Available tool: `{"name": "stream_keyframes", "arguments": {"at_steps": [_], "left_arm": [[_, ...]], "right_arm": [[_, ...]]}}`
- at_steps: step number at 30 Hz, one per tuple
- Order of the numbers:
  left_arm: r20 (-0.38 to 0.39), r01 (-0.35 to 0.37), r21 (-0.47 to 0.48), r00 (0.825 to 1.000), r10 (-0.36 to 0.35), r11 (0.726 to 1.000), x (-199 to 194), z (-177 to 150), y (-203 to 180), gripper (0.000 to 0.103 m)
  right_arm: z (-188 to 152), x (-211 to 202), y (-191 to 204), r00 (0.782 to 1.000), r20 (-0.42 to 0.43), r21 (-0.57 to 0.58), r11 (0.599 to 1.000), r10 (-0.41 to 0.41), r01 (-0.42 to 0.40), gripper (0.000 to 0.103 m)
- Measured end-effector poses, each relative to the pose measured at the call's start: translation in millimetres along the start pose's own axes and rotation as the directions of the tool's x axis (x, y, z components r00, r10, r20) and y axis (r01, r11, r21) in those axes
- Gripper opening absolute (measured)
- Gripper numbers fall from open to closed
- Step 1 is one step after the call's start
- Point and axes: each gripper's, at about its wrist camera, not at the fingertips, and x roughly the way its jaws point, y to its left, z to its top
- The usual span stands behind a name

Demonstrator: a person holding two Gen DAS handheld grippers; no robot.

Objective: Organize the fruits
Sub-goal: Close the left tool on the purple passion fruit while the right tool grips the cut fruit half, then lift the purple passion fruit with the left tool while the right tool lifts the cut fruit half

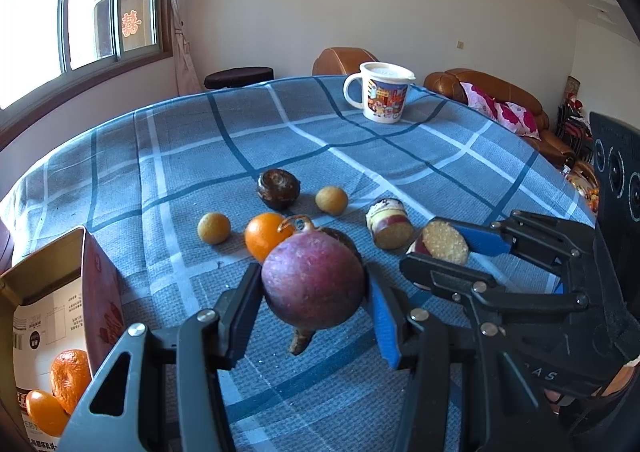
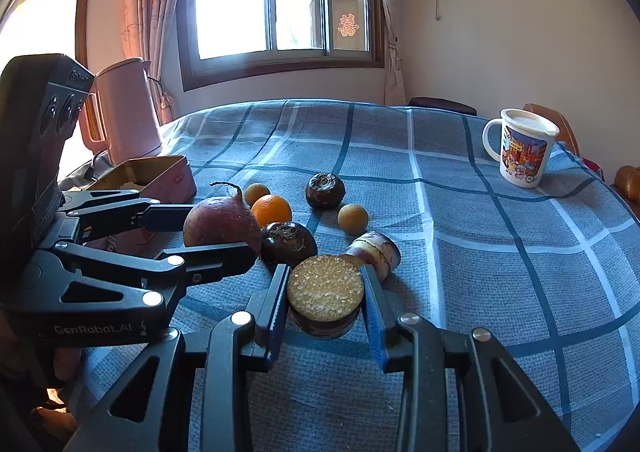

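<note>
Purple-red radish (image 1: 314,284) (tail up, stub down) between left tongs (image 1: 312,304)

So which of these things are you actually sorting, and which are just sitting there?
Being sorted: purple radish, cut cane piece, second cane piece, orange, two longans, dark chestnuts, box.
Just sitting: mug, kettle, sofa.

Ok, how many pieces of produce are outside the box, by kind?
Purple root: 1
Cut cane pieces: 2
Dark brown bulbs: 2
Small tan fruits: 2
Orange: 1
Total: 8
</note>
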Motion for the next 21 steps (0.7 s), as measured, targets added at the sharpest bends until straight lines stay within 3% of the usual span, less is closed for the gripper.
{"name": "stream_keyframes", "arguments": {"at_steps": [21], "left_arm": [[0.132, 0.013, -0.035, 0.991, -0.008, 0.999, -25, -3, 8, 0.053]], "right_arm": [[-4, -17, 8, 0.994, 0.106, -0.055, 0.998, -0.002, 0.008, 0.036]]}}
